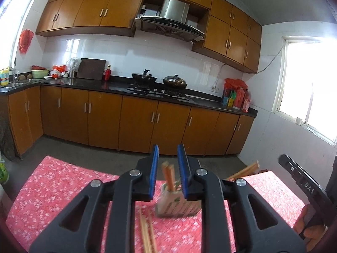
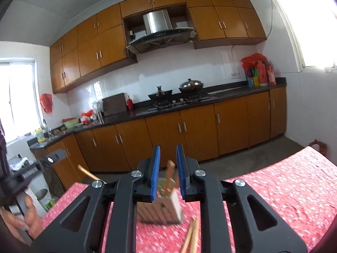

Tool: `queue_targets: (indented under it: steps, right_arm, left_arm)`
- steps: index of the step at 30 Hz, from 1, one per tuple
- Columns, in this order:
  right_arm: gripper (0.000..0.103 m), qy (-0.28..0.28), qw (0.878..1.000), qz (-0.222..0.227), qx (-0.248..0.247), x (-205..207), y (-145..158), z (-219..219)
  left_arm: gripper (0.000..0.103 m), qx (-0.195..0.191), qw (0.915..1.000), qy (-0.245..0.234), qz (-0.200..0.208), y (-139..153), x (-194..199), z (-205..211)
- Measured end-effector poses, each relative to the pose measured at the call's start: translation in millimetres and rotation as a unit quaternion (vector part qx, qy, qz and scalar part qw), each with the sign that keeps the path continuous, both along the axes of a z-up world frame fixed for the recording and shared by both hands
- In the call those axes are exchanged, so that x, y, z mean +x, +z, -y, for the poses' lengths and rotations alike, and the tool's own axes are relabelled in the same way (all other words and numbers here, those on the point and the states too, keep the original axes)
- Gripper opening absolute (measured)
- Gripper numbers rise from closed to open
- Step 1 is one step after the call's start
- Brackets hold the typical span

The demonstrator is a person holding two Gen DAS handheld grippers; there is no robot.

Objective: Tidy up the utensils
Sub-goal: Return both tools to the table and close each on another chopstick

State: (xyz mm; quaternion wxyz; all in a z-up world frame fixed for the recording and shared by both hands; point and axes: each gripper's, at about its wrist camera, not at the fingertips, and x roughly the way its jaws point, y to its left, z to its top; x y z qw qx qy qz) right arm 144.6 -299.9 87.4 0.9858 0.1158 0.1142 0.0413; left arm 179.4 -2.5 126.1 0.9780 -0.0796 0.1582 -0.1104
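A small slatted box holder [image 1: 179, 206] stands on the red flowered tablecloth [image 1: 63, 189]. A pair of orange-brown chopsticks [image 1: 168, 175] stands upright in it, blurred. My left gripper [image 1: 168, 147] is open just above the holder. The chopsticks sit in the gap between its blue pads [image 1: 154, 168] without touching them. My right gripper [image 2: 168, 147] is open over the same holder [image 2: 160, 210] from the other side, with a chopstick [image 2: 170, 172] free in its gap. Loose chopsticks [image 1: 147, 234] [image 2: 191, 236] lie on the cloth in front of the holder.
Each view shows the other gripper and a hand at its edge [image 1: 305, 187] [image 2: 31, 172]. More wooden sticks [image 1: 246, 170] poke up near the table's far edge. Beyond the table are bare floor, brown cabinets [image 1: 137, 122] and a counter with a stove and pots [image 1: 160, 82].
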Motion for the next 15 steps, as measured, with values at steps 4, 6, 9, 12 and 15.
queue_targets:
  steps: [4, 6, 9, 12, 15]
  right_arm:
    - [0.017, -0.002, 0.997, -0.075, -0.013, -3, -42, 7]
    - [0.017, 0.013, 0.99, -0.138, -0.016, 2, -80, 7]
    - [0.017, 0.035, 0.975, -0.218, -0.019, 9, -127, 0]
    - [0.017, 0.052, 0.962, -0.265, -0.034, 7, -162, -15]
    - [0.017, 0.06, 0.954, -0.293, -0.037, 7, -182, -22]
  left_arm:
    - [0.024, 0.025, 0.999, 0.015, -0.034, -33, -17, -17]
    - [0.024, 0.045, 0.9965, 0.018, -0.068, -61, -17, -23]
    - [0.024, 0.063, 0.9893, 0.018, -0.13, -107, -14, -30]
    - [0.024, 0.059, 0.9805, 0.01, -0.187, -144, -12, -37]
    - [0.024, 0.054, 0.9733, -0.001, -0.223, -170, -12, -39]
